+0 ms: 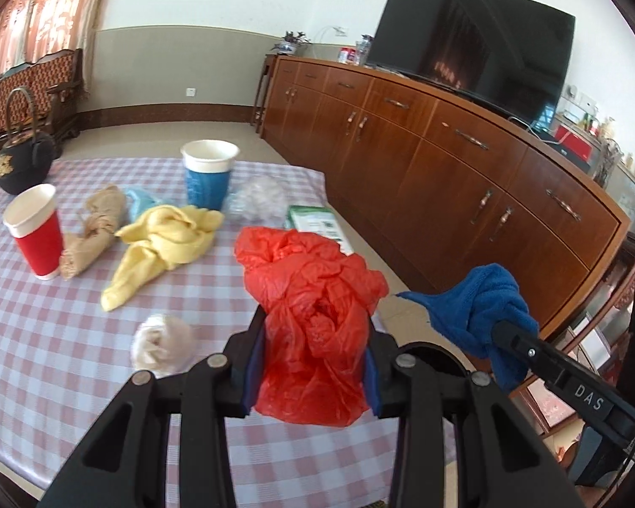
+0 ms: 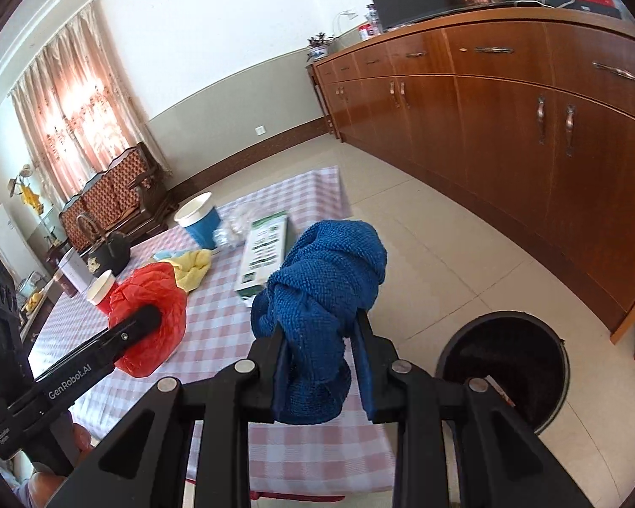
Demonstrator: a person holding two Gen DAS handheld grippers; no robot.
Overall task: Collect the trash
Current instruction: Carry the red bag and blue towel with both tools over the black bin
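My left gripper (image 1: 315, 326) is shut on a crumpled red plastic bag (image 1: 313, 296), held above the near right part of the checked table (image 1: 42, 338). The right wrist view shows that red bag (image 2: 148, 292) with the left gripper (image 2: 148, 317) clamped on it. My right gripper (image 2: 321, 330) is shut on a knotted blue cloth (image 2: 330, 271), which hangs past the table's right edge. In the left wrist view the blue cloth (image 1: 478, 305) appears at the right. A round black bin (image 2: 503, 316) stands open on the floor just right of the blue cloth.
On the table lie a yellow cloth (image 1: 165, 237), brown crumpled paper (image 1: 93, 228), a white wad (image 1: 161, 343), clear plastic (image 1: 258, 199), a green-white box (image 1: 317, 224), a red cup (image 1: 34, 228), a blue cup (image 1: 207, 178) and a black teapot (image 1: 21, 161). A long wooden cabinet (image 1: 444, 169) runs along the right.
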